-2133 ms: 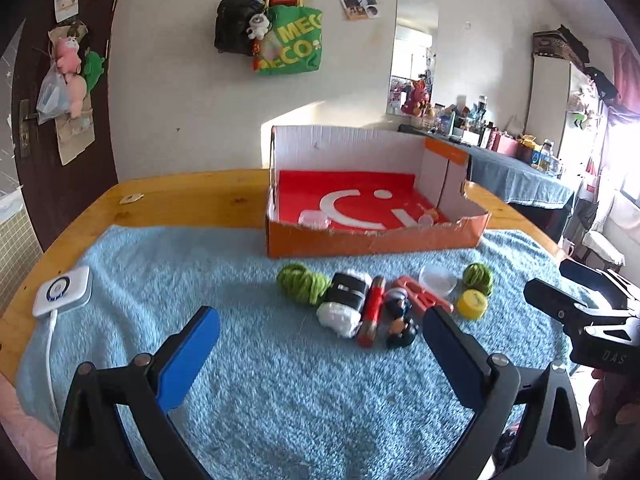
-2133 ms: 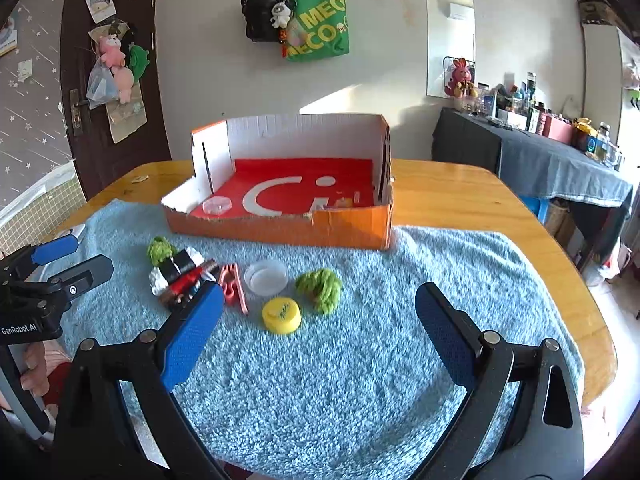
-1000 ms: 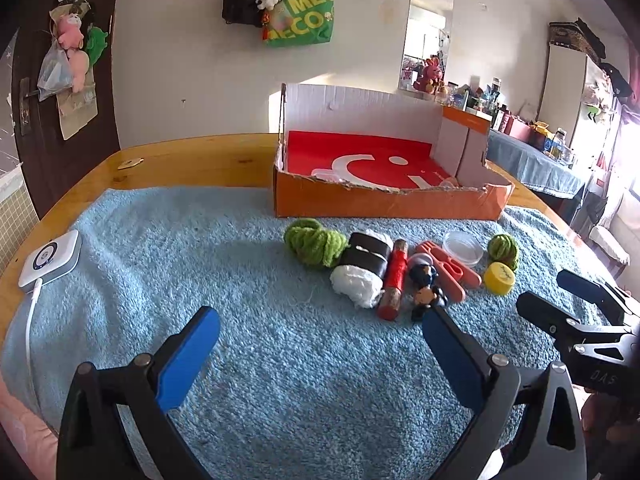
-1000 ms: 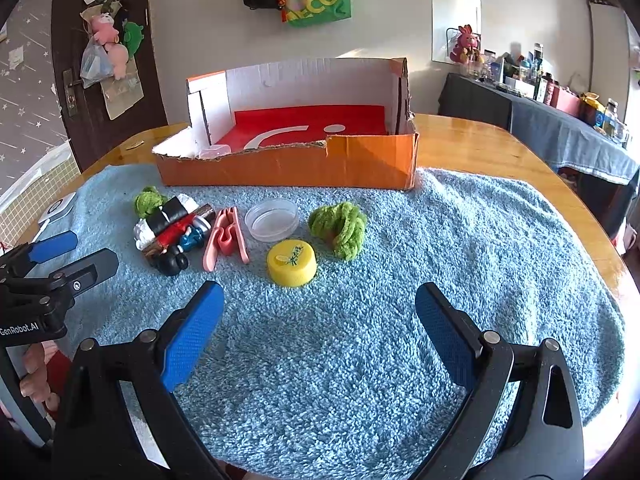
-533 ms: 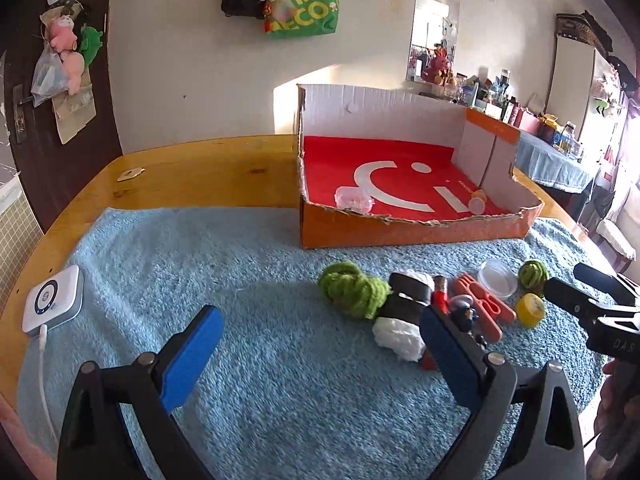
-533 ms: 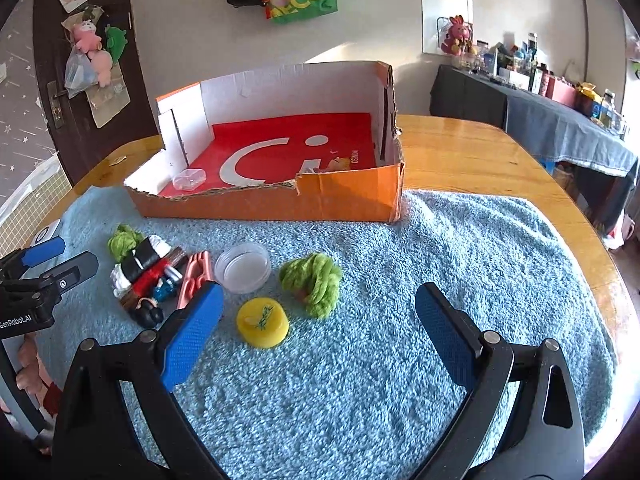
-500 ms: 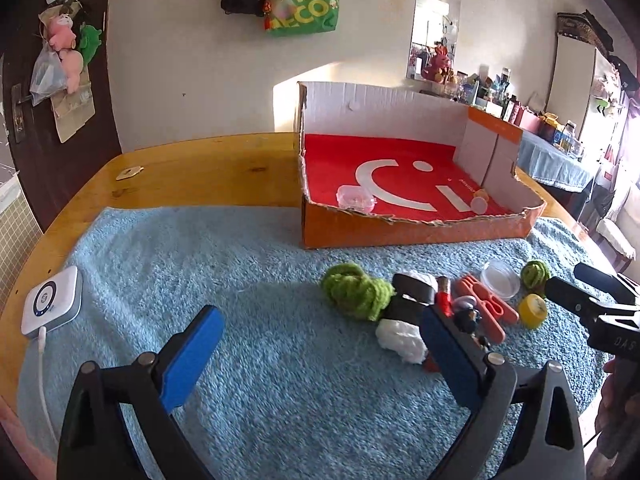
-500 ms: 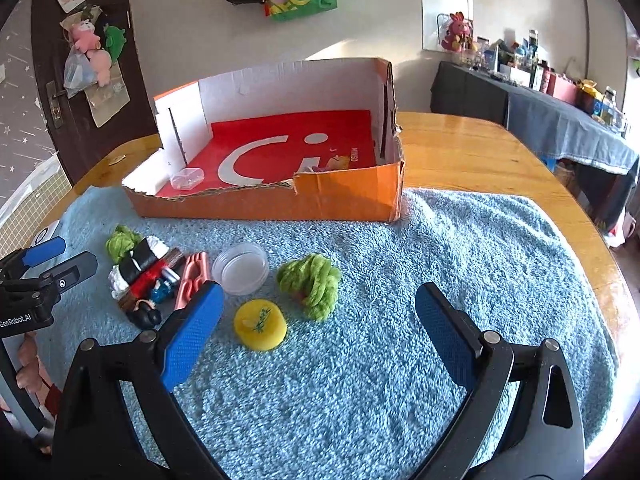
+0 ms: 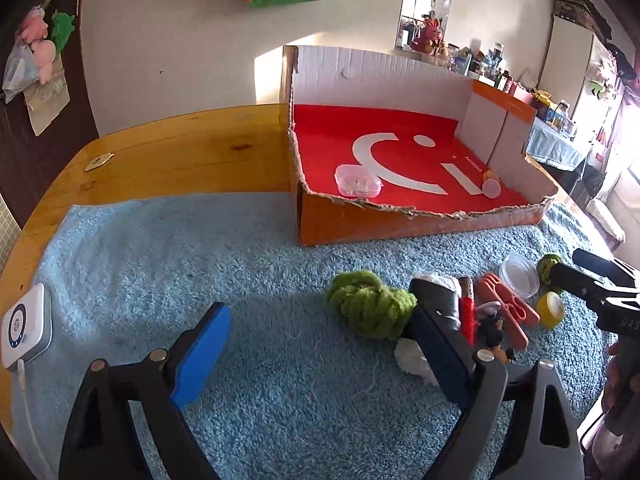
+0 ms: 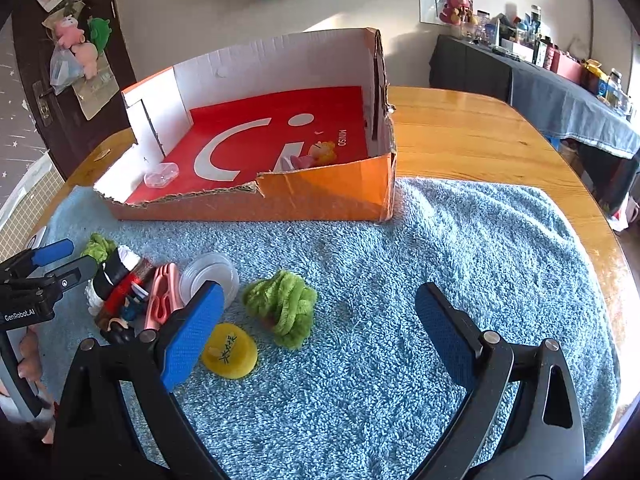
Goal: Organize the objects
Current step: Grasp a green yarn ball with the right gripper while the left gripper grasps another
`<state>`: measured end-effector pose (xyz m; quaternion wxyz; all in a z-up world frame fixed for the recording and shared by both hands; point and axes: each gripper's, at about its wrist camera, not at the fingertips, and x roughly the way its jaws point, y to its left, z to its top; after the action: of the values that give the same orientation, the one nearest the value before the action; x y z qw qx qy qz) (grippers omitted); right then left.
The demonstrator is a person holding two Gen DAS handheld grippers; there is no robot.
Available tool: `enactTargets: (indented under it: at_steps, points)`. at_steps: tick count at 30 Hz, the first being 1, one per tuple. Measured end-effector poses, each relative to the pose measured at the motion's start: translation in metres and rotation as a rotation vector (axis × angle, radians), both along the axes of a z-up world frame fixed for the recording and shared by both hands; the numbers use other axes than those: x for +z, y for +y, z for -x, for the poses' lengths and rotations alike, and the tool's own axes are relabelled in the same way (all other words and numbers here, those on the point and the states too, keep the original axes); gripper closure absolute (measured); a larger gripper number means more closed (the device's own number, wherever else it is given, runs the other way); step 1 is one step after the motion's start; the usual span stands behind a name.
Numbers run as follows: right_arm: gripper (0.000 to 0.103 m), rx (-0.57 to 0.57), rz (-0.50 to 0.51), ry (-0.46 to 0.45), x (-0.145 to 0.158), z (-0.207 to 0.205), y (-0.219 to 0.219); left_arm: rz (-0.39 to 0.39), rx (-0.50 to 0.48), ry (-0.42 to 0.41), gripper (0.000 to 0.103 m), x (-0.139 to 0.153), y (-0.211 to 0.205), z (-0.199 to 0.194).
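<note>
A: Where are the things to sort?

B: In a loose row on the blue towel (image 10: 460, 248) that covers the wooden tabletop (image 10: 472, 128), in front of the orange box (image 10: 328, 196). One green yarn ball (image 9: 370, 308) sits at the row's left end, then a black-and-white roll (image 9: 438, 298), a red tube (image 9: 466, 316), pink clips (image 9: 506, 310), a clear lid (image 9: 520, 274) and a yellow cap (image 10: 229, 350). A second green yarn bundle (image 10: 282, 306) lies just beside the cap.

A: Anything in the box?

B: A small clear case (image 9: 357, 181) near its front left, and a little pink and yellow toy (image 10: 316, 154) by the front wall on the right side.

A: And the tools?

B: The left tool (image 9: 320, 350) has its jaws closing, yet the pads are wide apart, with only towel between them; its right finger covers part of the roll. The right tool (image 10: 316, 338) stands wide apart too, gripping nothing, over the towel near the cap and the second yarn bundle.
</note>
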<state>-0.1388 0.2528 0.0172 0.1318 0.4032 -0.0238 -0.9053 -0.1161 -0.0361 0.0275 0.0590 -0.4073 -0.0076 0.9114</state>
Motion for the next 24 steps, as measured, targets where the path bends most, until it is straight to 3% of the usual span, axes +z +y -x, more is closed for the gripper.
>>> enactTargets:
  at_steps: [6,12,20,22,23,24]
  points:
    - [0.008,0.035,0.005,-0.028,-0.005,0.003,-0.004,-0.026,-0.031,-0.009,0.018,0.001,0.000,0.005]
    - [0.036,0.055,0.012,-0.034,-0.008,0.003,-0.006,-0.021,-0.038,-0.003,0.019,0.001,0.000,0.008]
    - [0.051,0.079,0.001,-0.025,-0.008,0.003,-0.011,0.007,-0.066,0.012,0.020,0.000,0.003,0.014]
    - [0.055,0.086,-0.006,-0.022,-0.008,0.003,-0.012,-0.012,-0.084,0.006,0.029,0.000,0.003,0.016]
    - [0.062,0.091,-0.008,-0.020,-0.008,0.003,-0.013,-0.024,-0.093,0.003,0.034,0.000,0.003,0.016]
    - [0.065,0.100,-0.006,-0.021,-0.008,0.002,-0.015,-0.035,-0.103,-0.003,0.046,-0.001,0.003,0.017]
